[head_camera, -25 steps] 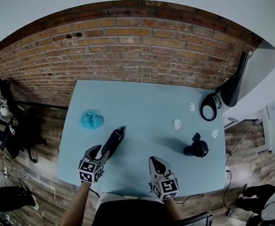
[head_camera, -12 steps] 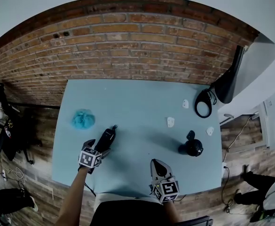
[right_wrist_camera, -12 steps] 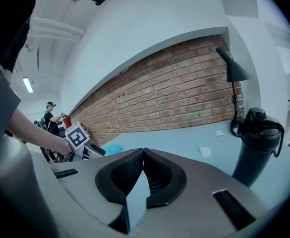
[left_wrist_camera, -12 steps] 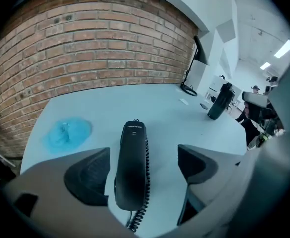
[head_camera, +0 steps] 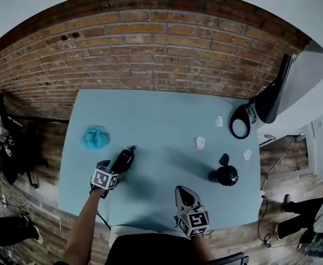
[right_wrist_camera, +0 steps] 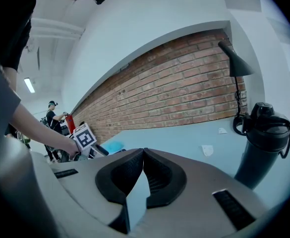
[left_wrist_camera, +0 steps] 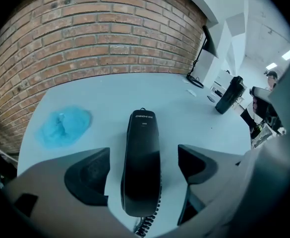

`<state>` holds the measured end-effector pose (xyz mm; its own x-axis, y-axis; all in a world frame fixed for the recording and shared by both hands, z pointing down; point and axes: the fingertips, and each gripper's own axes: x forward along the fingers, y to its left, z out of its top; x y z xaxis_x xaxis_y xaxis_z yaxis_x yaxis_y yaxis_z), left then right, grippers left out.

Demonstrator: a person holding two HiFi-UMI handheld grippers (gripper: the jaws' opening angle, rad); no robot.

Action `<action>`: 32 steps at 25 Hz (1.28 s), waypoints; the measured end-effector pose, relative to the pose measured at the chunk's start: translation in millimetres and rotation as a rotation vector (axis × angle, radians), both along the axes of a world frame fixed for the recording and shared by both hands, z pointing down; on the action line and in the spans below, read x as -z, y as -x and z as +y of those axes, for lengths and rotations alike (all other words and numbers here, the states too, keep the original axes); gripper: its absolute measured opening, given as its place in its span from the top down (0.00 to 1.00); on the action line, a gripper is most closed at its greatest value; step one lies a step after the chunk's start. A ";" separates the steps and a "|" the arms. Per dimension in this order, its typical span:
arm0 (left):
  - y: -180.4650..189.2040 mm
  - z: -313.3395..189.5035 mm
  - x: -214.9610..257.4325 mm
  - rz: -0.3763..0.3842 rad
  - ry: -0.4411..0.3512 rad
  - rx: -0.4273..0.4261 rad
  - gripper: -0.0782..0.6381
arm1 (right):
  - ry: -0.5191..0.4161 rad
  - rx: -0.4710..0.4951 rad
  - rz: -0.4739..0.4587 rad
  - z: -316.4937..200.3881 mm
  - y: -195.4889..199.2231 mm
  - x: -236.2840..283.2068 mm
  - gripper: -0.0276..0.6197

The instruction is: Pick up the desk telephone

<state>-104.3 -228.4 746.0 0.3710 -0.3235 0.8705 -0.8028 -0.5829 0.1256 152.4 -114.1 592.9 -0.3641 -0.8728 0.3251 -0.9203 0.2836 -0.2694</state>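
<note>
Head view, worktop (head_camera: pixel 161 112) seen from above with a brick wall (head_camera: pixel 150 54) at 12 o'clock. The black telephone handset (left_wrist_camera: pixel 142 152) lies flat on the pale blue surface at about 8 o'clock from the worktop's centre, with its long axis running toward 1 o'clock and its coiled cord (left_wrist_camera: pixel 145 226) leaving the near end. The left tongs (head_camera: pixel 112 171) point steeply down over that near end. Their jaws have just been opening and now stand wide apart, one on each side of the handset. The left gripper view shows pale worktop between each pad and the handset, so nothing is gripped. The right tongs (right_wrist_camera: pixel 144 155) are held near the worktop's 6 o'clock edge, well apart from the handset, with the jaws closed tip to tip and nothing between them. A crumpled blue wad (head_camera: pixel 95 137) rests at 9 o'clock, just beyond the handset at its 10 o'clock. A dark lidded bottle (head_camera: pixel 226 175) stands upright at 4 o'clock. Three small white pieces (head_camera: pixel 200 143) lie scattered between the centre and the 3 o'clock edge. A black desk lamp (head_camera: pixel 271 101) with a looped cable (head_camera: pixel 241 123) occupies the 2 o'clock corner.
</note>
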 end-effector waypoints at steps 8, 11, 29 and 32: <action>1.2 -5.0 -13.1 -0.042 0.040 -0.003 0.26 | 0.042 0.001 -0.006 -2.4 -2.6 -9.2 0.95; -2.6 -8.5 -15.1 -0.058 0.043 -0.011 0.26 | 0.046 -0.004 -0.011 -4.5 -4.1 -12.2 0.95; -16.4 -0.1 -48.9 -0.210 0.102 -0.057 0.24 | 0.073 -0.010 -0.022 -9.7 -10.4 -20.8 0.95; -11.0 2.7 -56.0 -0.251 0.121 -0.064 0.24 | 0.081 -0.010 -0.024 -9.3 -11.1 -23.2 0.95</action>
